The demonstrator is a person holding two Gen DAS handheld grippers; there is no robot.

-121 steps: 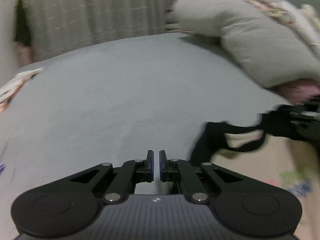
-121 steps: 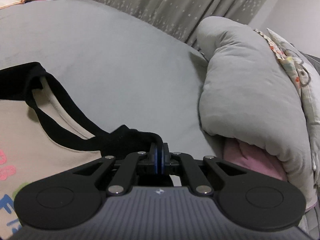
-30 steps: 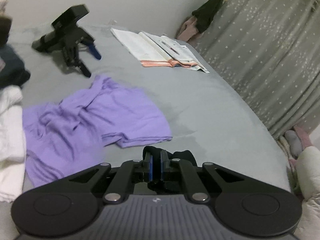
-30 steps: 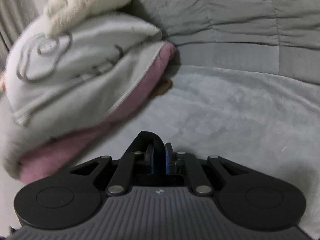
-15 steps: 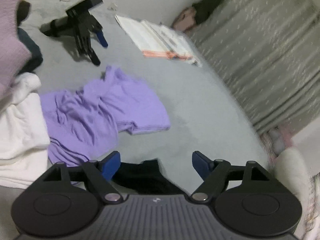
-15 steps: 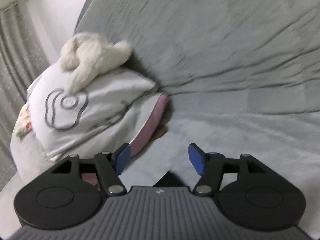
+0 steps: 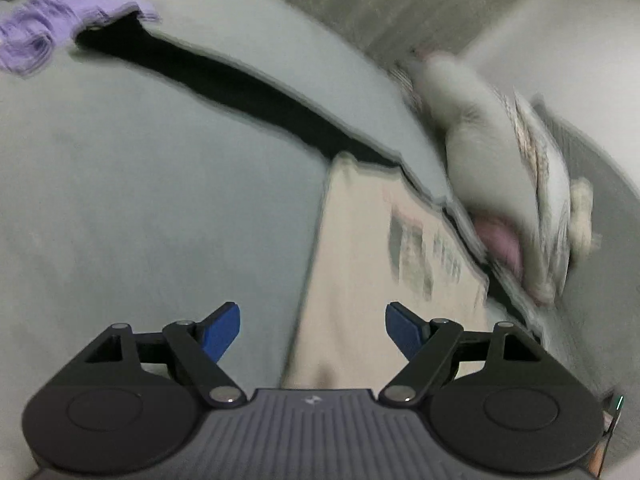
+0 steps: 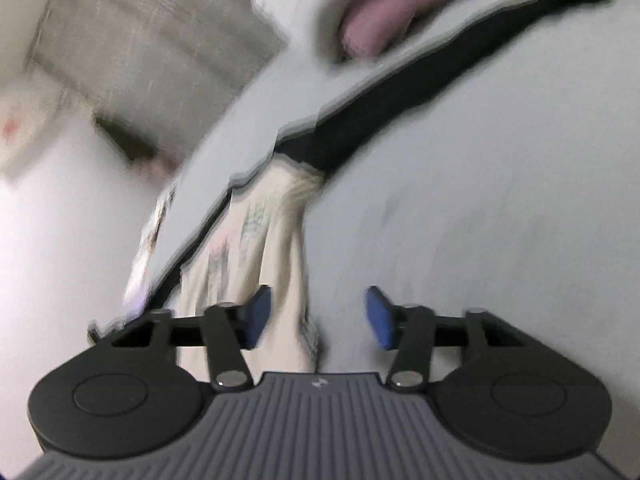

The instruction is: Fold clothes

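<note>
Both grippers have let go: left gripper (image 7: 313, 330) gapes wide, empty; right gripper (image 8: 316, 316) empty, jaws closing. Cream shirt (image 7: 360, 264) with black sleeve (image 7: 240, 88) now lies flat on grey bed (image 7: 140, 200), beside the pillow (image 7: 480, 148). Laid out, ready for folding.

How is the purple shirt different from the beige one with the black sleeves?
The purple shirt lies crumpled in a heap; the beige shirt is spread out flat. The purple shirt looks plain; the beige shirt has black sleeves and a blurry print. The beige shirt lies just ahead of the left claw; the purple shirt is far off. Both lie on the grey bed.
</note>
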